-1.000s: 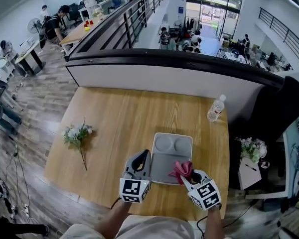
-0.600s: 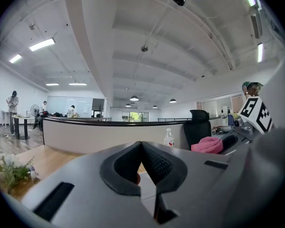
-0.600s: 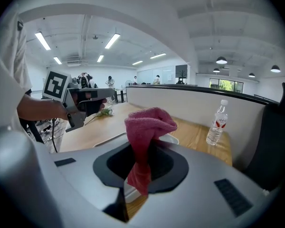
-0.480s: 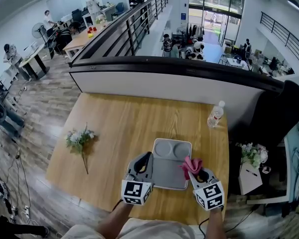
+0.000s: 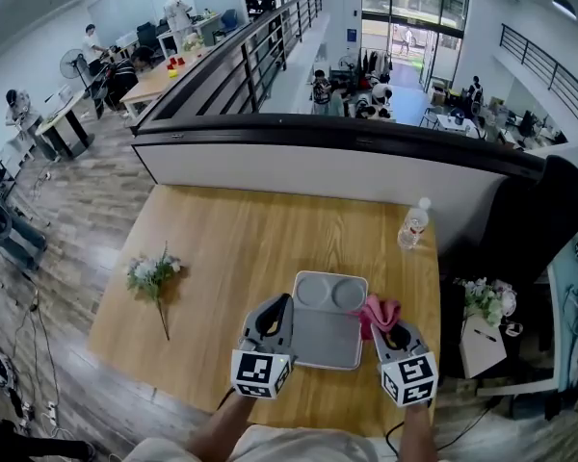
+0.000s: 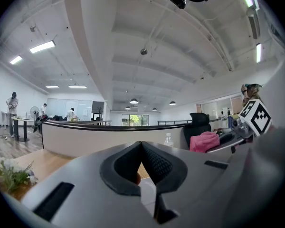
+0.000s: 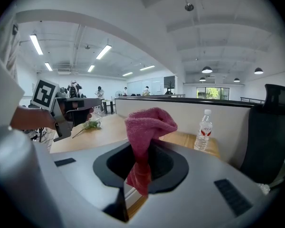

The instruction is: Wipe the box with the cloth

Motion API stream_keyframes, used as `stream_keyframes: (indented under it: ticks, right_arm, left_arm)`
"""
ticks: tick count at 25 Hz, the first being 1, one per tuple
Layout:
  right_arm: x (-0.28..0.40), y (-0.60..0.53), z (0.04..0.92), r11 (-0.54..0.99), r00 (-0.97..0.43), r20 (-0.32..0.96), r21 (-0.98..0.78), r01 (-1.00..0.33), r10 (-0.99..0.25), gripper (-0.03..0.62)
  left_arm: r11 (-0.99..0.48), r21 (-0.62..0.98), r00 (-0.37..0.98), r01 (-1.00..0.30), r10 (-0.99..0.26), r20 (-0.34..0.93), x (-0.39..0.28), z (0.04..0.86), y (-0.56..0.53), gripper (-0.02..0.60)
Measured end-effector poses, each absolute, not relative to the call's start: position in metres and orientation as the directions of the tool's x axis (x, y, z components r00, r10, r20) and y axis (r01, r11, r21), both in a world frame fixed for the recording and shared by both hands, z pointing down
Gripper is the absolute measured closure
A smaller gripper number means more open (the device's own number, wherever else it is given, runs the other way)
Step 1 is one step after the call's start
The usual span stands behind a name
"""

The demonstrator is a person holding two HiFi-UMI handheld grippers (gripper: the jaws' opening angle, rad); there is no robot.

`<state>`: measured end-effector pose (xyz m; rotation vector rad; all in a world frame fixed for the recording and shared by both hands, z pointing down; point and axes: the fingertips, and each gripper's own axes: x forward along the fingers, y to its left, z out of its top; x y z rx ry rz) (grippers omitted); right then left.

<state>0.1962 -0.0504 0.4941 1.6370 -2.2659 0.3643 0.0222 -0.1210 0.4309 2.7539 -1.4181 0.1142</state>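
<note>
Left gripper (image 5: 277, 303) lies low over the wooden table (image 5: 222, 234), just beside the left rim of the grey box (image 5: 320, 335). An artificial flower sprig (image 5: 152, 271) lies well apart to its left. In the left gripper view its jaws (image 6: 141, 146) meet at the tips, and nothing shows between them.

The box is a shallow grey tray with two round hollows at its far end. It sits near the table's front edge, between the two grippers.

A pink cloth (image 5: 378, 312) bunches over the box's right rim, close to the far right corner. Whether it touches the box cannot be told. The right gripper (image 5: 386, 326) has it pinched. In the right gripper view the jaws (image 7: 142, 151) are closed on the cloth (image 7: 147, 125), with a fold standing up above them and a tail hanging below.

Farther back on the right, a clear water bottle (image 5: 412, 225) stands upright near the table's far right corner. A black office chair (image 5: 544, 210) stands beyond the table's right side.
</note>
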Motion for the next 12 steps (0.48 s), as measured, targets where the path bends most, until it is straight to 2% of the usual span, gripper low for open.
stream_keyframes:
  ticks: [12]
  right_arm:
    - [0.215, -0.051, 0.459, 0.208, -0.187, 0.299, 0.038, -0.977, -0.936, 0.516]
  left_arm:
    - [-0.561, 0.001, 0.56, -0.828, -0.827, 0.056, 0.01, 0.414, -0.127, 0.569]
